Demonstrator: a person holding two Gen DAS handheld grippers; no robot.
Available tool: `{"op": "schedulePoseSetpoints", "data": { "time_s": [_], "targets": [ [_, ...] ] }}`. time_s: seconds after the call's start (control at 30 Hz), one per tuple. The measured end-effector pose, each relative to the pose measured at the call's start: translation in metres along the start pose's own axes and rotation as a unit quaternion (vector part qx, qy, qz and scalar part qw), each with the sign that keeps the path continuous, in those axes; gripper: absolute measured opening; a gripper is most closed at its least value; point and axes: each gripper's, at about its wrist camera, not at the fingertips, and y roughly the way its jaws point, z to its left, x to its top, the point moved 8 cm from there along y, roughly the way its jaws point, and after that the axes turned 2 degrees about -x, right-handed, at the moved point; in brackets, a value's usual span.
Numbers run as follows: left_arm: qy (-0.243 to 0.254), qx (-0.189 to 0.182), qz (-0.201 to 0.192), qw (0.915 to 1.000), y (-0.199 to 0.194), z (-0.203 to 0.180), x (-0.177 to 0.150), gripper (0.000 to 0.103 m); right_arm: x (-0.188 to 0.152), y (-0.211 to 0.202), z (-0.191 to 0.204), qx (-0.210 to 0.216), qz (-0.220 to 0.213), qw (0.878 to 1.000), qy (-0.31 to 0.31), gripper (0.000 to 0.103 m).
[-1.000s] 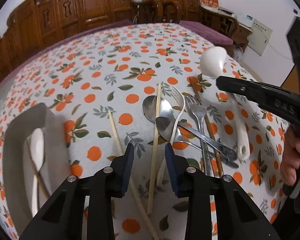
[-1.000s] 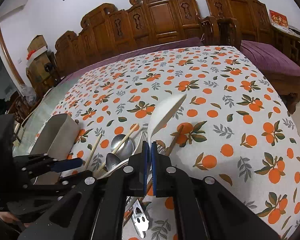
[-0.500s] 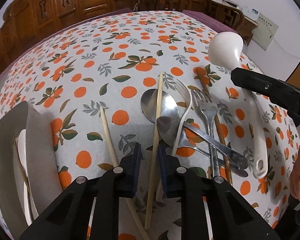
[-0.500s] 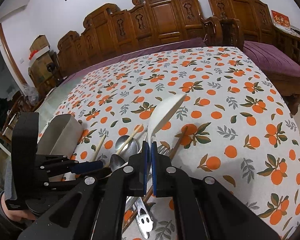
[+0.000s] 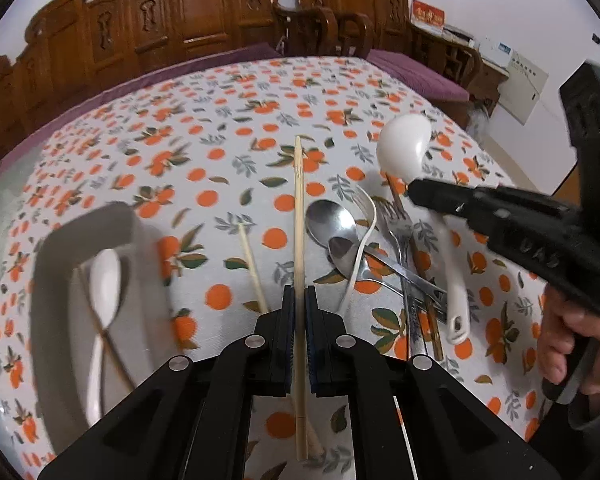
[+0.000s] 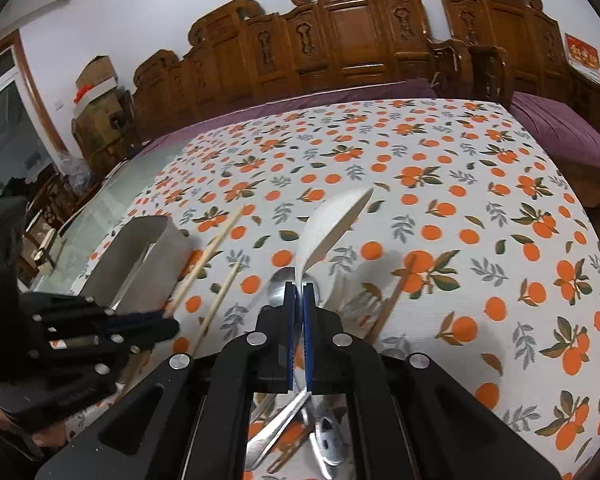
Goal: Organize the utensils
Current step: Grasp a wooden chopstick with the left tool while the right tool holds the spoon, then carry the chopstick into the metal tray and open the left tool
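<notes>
Left gripper (image 5: 299, 304) clamps a chopstick (image 5: 298, 216), long axis pointing straight ahead; the grey holder (image 5: 48, 264) sits to its left, nearer this hand. Right gripper (image 6: 299, 300) grips the white ladle (image 6: 332, 220) above the cutlery pile (image 5: 384, 256).

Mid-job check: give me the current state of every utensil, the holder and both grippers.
left gripper: shut on a light chopstick, lifted clear
right gripper: shut on the white ladle, raised
second light chopstick: lying loose on the cloth
metal spoons: lying overlapped in the pile
metal fork: lying in the pile
grey holder: open-topped, holding a white spoon
</notes>
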Motion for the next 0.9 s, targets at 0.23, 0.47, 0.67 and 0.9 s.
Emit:
{"op": "schedulePoseSetpoints", "data": {
  "time_s": [0.23, 0.47, 0.67, 0.9],
  "targets": [
    [0.0, 0.013, -0.016, 0.9998, -0.027, 0.017, 0.003, 0.004, -0.003, -0.004, 0.023, 0.014, -0.001, 1.0, -0.02, 0.004],
    [-0.007, 0.029, -0.023, 0.9993, -0.043, 0.039, 0.002, 0.004, -0.006, -0.008, 0.044, 0.028, -0.001, 0.999, -0.038, 0.004],
    [-0.02, 0.036, -0.027, 0.9988, -0.051, 0.066, -0.005, 0.004, -0.01, -0.007, 0.052, 0.031, 0.003, 0.998, -0.046, 0.004],
    [-0.031, 0.033, -0.036, 0.9983, -0.053, 0.088, -0.01, 0.004, -0.009, -0.006, 0.057, 0.036, 0.002, 0.998, -0.048, 0.004]
  ]
}}
